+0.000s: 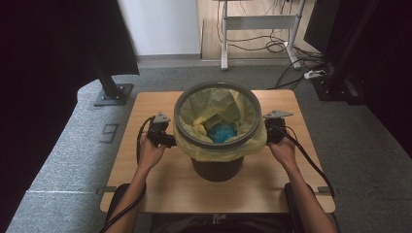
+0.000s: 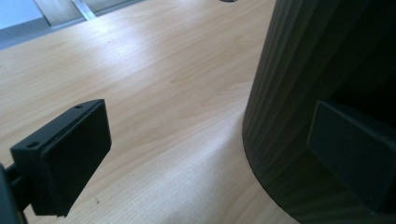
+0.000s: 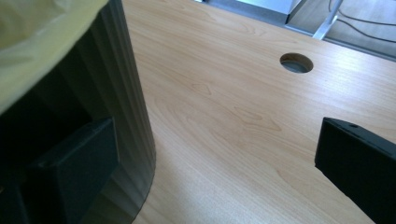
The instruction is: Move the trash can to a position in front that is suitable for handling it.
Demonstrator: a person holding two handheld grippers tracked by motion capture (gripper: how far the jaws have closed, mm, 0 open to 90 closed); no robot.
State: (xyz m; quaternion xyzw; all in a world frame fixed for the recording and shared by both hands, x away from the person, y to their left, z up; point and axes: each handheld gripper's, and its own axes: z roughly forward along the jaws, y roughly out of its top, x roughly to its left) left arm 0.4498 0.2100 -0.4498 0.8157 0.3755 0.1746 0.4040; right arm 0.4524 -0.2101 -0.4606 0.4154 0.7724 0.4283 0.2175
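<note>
Bin (image 1: 216, 167) w/ yellow liner (image 1: 214, 104) is sitting mid-tabletop (image 1: 160, 194), grey ring (image 1: 180, 104) clamping the liner at its rim, blue wad (image 1: 222, 132) lying inside. Left tool (image 1: 167, 141) is hovering just beside bin's left wall under the liner overhang, jaws standing apart, one jaw overlapping the ribbed wall in the left gripper view; contact unclear. Right tool (image 1: 268, 133) is sitting just beside bin's right wall, jaws also apart, nothing clamped. Cable hole (image 3: 296, 62) is lying beyond the bin.
</note>
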